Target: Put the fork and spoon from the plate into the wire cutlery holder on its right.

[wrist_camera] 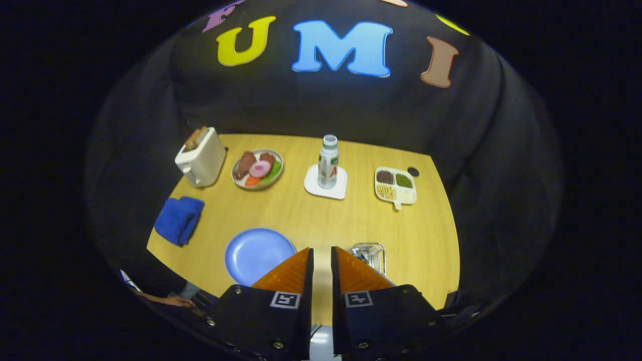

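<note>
Wire cutlery holder (370,255) sits partly hidden, seemingly, behind nearly closed, empty jaws.

The counter (311,220) looks like pale, matt wood grain. The plate (253,253) at its seven o'clock is smooth with a soft sheen. The cutlery holder (371,253) is shiny metal wire. The towel (178,219) is soft, nappy cloth. The toaster (200,158) looks like glossy plastic.

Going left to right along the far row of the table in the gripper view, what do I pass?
Toaster → plate of food → bottle on its white coaster → divided tray of grains. The gripper hangs nearer, fingers nearly closed on nothing.
</note>
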`<state>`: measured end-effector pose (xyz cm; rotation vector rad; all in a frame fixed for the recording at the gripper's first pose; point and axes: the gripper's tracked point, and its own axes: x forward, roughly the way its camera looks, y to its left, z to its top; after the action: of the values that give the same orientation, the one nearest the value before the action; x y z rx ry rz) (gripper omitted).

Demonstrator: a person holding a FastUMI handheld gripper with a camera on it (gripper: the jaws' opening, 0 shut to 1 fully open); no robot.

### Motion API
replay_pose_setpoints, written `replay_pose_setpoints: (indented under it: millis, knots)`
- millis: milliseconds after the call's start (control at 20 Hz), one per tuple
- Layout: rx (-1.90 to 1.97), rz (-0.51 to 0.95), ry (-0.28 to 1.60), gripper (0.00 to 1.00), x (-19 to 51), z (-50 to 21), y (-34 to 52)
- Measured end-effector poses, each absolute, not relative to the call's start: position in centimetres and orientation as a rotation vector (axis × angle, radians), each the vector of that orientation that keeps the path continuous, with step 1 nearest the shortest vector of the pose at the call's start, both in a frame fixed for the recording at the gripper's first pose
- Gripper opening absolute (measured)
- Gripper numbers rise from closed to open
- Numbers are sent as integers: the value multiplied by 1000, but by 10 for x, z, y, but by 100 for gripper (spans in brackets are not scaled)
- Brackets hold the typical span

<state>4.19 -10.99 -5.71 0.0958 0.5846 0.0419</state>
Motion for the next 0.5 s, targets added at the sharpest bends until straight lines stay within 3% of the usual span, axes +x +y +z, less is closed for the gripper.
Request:
replay_pose_setpoints:
  millis: [250, 400, 500]
  knots:
    - [96, -18, 202, 18, 16, -19, -75]
    - [111, -23, 89, 19, 6, -7, -50]
    - [79, 4, 78, 39, 8, -7, -30]
